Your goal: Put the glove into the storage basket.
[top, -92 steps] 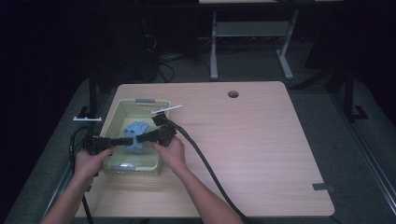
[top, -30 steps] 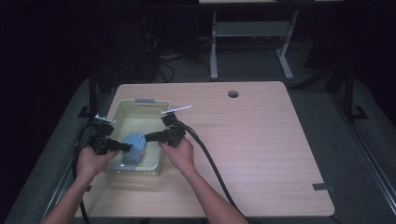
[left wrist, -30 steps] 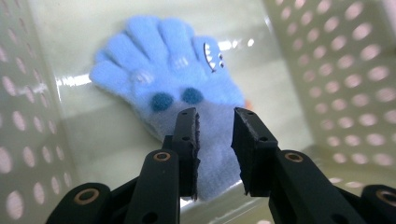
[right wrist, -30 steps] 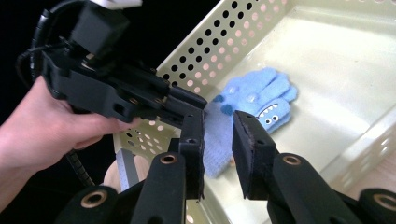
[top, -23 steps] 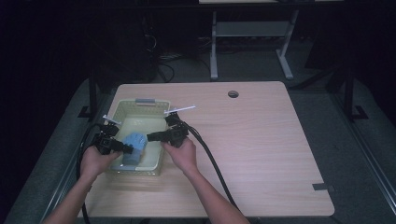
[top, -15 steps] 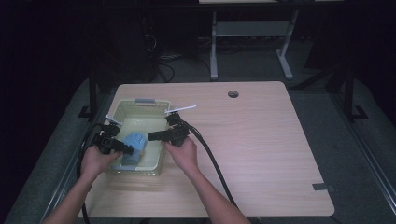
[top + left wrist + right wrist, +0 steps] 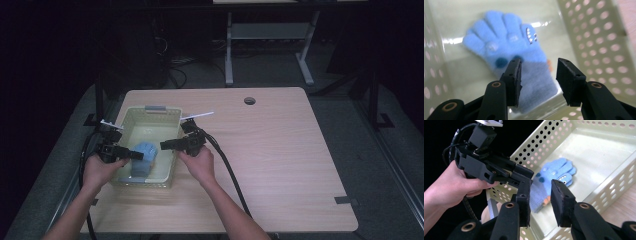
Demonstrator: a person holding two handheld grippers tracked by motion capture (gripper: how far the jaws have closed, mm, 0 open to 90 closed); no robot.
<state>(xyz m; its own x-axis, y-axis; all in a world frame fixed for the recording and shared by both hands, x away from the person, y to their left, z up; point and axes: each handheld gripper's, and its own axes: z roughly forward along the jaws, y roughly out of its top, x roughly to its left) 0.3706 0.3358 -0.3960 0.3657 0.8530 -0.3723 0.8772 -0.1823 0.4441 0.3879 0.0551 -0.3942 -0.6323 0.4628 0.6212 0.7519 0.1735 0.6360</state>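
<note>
A fuzzy blue glove (image 7: 144,156) (image 7: 519,52) (image 7: 550,180) with a grey cuff lies flat on the floor of a pale yellow perforated basket (image 7: 131,118) (image 7: 584,130) (image 7: 596,32). My left gripper (image 7: 136,156) (image 7: 538,75) hovers open just above the glove's cuff, jaws apart, nothing between them. My right gripper (image 7: 166,146) (image 7: 541,195) is open over the basket's right wall, pointing left toward the glove. The left gripper (image 7: 522,177) also appears in the right gripper view, held by a hand.
The basket sits on the left part of a light wooden table (image 7: 280,160). A round cable hole (image 7: 249,100) lies at the table's far side. Black cables (image 7: 227,170) trail from both grippers toward the near edge.
The glove was held up between both grippers three seconds ago; it now lies loose in the basket. The grippers have drawn apart, and the left one has opened.
</note>
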